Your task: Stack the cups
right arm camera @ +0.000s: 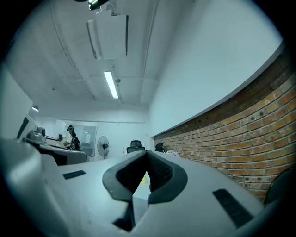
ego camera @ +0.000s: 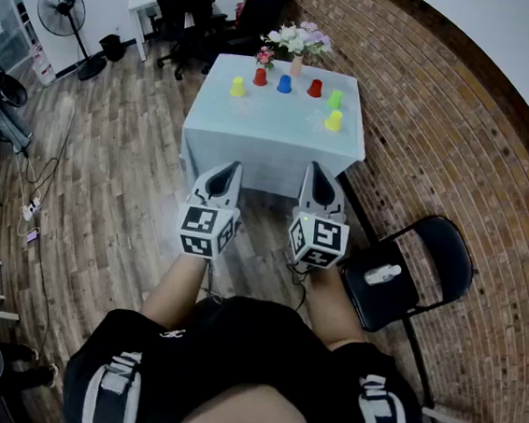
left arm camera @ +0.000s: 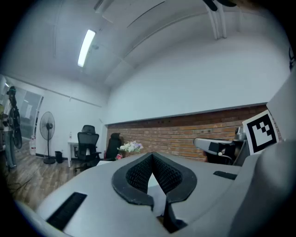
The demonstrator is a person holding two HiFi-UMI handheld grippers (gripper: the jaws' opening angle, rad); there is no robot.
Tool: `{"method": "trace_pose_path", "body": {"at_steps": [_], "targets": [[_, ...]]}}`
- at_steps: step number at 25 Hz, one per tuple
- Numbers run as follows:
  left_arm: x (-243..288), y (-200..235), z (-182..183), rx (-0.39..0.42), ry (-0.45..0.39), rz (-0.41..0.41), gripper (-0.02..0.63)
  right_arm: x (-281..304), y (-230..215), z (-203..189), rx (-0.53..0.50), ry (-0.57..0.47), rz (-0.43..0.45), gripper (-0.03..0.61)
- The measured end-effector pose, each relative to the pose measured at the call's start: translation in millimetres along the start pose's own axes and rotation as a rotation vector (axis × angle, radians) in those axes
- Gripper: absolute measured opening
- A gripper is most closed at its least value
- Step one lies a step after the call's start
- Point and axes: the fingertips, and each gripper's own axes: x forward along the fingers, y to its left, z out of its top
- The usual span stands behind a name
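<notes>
Both grippers sit side by side at the centre of the head view, held out level. The left gripper [ego camera: 226, 179] and the right gripper [ego camera: 317, 180] both have their jaws closed on nothing.

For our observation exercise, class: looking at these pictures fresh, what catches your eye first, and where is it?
The pale blue table at top centre of the head view, where six bright cups stand apart before a vase of flowers. Nearer, the left gripper and right gripper sit side by side, both shut and empty, short of the table.
</notes>
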Motion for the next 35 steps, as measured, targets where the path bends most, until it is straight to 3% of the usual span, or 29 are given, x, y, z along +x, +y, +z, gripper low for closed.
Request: {"method": "trace_pose_path", "body": {"at_steps": [15,25,35], "targets": [[13,23,-5,-0.040,0.003,-0.013,0.003,18,5,-8,0.025,-0.021,-0.024,0.000],[31,56,-14,-0.043,0.026,-0.074,0.003,44,27,-20,0.016,-0.013,-0.071,0.000],[63,73,-31,-0.053,0.056,-0.099,0.003,74,13,-42,0.018,0.019,-0.114,0.000]]}}
